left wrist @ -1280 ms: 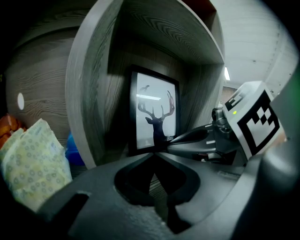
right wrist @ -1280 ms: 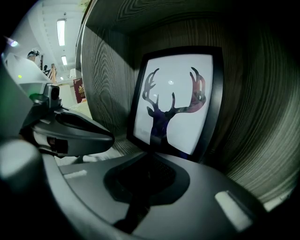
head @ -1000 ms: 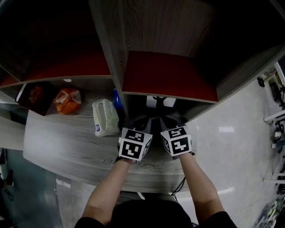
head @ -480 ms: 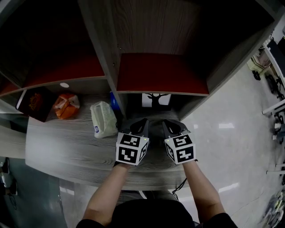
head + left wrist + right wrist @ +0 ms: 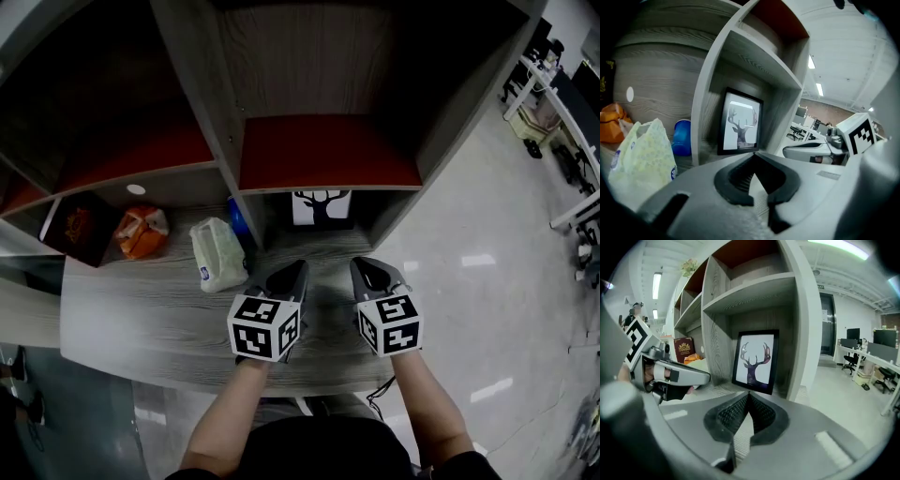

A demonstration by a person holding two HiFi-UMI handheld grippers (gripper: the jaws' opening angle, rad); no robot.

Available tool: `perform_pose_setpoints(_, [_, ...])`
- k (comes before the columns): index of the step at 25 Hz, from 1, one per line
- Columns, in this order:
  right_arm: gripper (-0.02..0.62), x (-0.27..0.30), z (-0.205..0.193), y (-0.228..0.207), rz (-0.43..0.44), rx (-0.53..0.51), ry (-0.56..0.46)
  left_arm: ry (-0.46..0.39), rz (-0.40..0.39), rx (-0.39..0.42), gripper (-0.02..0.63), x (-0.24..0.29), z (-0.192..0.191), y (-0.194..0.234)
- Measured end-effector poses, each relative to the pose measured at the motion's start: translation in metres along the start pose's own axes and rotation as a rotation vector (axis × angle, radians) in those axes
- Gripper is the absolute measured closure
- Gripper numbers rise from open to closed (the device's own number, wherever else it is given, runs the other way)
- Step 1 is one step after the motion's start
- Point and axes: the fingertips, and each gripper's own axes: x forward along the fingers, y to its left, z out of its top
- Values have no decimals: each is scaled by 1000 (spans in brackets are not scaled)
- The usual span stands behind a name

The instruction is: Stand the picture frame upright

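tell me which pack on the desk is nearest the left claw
The white pack next to the blue container; the orange pack lies further left.

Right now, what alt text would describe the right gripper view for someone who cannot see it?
A black picture frame with a deer print stands upright in an open compartment of a grey wooden shelf unit. The right gripper, shut and empty, points at it, with the left gripper beside it at left.
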Motion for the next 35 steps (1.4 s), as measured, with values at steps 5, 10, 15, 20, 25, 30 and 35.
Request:
perform_pose_setpoints(5, [595,-15,1,5,-18,36,-34,-5,-12,23,607,-13,-2,-11])
perform_pose_setpoints(10, [595,-29,1,12,-12,56,-45,-11,-3,32,607,-26,-6,-15])
perform_pose_setpoints(15, [595,-41,-2,15,-10,72,-55,-7,14,36,608,-34,-12,-14])
perform_pose_setpoints(20, [595,-48,-10,19,-3,106,-54,0,33,35,608,-39,-19,-11])
perform_pose_setpoints(25, [595,-54,-19,27,7,118,-48,5,44,65,607,-42,-23,-14])
perform_pose_setpoints(30, [595,-57,-26,31,16,126,-52,24,47,66,607,-45,-33,-16])
perform_pose_setpoints(35, [595,-60,-35,34,18,129,-38,41,57,59,607,-51,-46,-15])
